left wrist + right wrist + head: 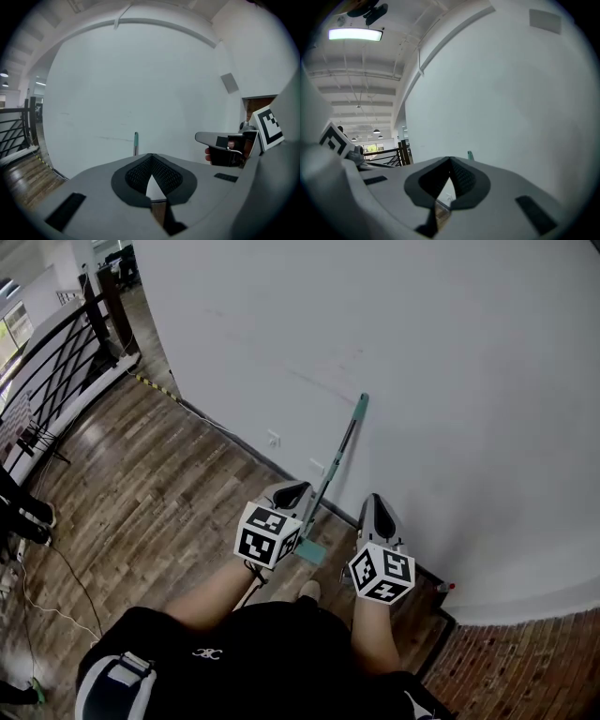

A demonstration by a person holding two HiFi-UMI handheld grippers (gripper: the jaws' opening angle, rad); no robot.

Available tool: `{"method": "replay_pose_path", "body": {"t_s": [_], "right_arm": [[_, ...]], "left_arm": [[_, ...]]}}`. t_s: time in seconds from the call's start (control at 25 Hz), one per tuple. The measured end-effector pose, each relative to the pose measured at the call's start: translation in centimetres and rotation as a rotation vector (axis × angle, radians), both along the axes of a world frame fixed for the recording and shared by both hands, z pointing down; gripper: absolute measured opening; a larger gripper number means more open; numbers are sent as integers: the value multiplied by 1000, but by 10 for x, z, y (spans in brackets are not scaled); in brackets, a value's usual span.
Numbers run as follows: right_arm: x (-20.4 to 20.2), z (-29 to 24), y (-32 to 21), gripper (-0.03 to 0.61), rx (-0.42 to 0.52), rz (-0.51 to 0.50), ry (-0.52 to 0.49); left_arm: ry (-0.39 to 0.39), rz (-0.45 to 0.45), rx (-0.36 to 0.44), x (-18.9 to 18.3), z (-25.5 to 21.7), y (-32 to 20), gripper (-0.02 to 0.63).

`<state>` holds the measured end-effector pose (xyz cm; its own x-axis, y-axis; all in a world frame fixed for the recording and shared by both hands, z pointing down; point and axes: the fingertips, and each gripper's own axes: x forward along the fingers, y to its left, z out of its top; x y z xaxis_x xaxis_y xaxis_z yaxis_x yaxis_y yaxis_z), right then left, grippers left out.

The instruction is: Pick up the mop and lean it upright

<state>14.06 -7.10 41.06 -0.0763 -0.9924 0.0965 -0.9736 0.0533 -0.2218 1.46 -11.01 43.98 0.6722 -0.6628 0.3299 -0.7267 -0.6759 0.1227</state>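
The mop (336, 463) leans upright against the white wall (450, 381), its teal handle tip up and its teal head (312, 552) on the wood floor. My left gripper (292, 491) is shut and holds nothing, just left of the pole's lower part. To the pole's right my right gripper (375, 504) is also shut and holds nothing. In the left gripper view the closed left gripper (151, 156) points at the wall, with the mop handle tip (136, 138) beyond it and the right gripper (206, 138) alongside. The right gripper view shows the right gripper (450, 161) and the handle tip (469, 154).
A black railing (56, 352) runs along the far left. Wall sockets (274, 439) sit low on the wall, and cables (56, 587) trail over the wood floor. Another person's shoes (26, 514) stand at the left edge. A dark step edge (436, 634) borders brick flooring (525, 671) at right.
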Motion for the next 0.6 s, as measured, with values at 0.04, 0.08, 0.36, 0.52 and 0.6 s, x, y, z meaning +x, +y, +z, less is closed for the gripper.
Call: {"method": "replay_pose_path", "body": {"t_s": [0.04, 0.08, 0.36, 0.52, 0.6], "right_arm": [[7, 1, -8, 14, -5, -6, -5], [14, 3, -16, 14, -10, -13, -10], [44, 16, -64, 14, -25, -58, -62], [58, 17, -77, 14, -25, -52, -73], [64, 21, -84, 14, -35, -44, -71]], "left_arm": [[-5, -7, -6, 7, 2, -8, -3], [-11, -15, -13, 13, 4, -15, -3], [-75, -56, -21, 41, 14, -61, -3], [-89, -60, -19, 54, 16, -82, -3], [-80, -58, -18, 61, 17, -92, -3]]}}
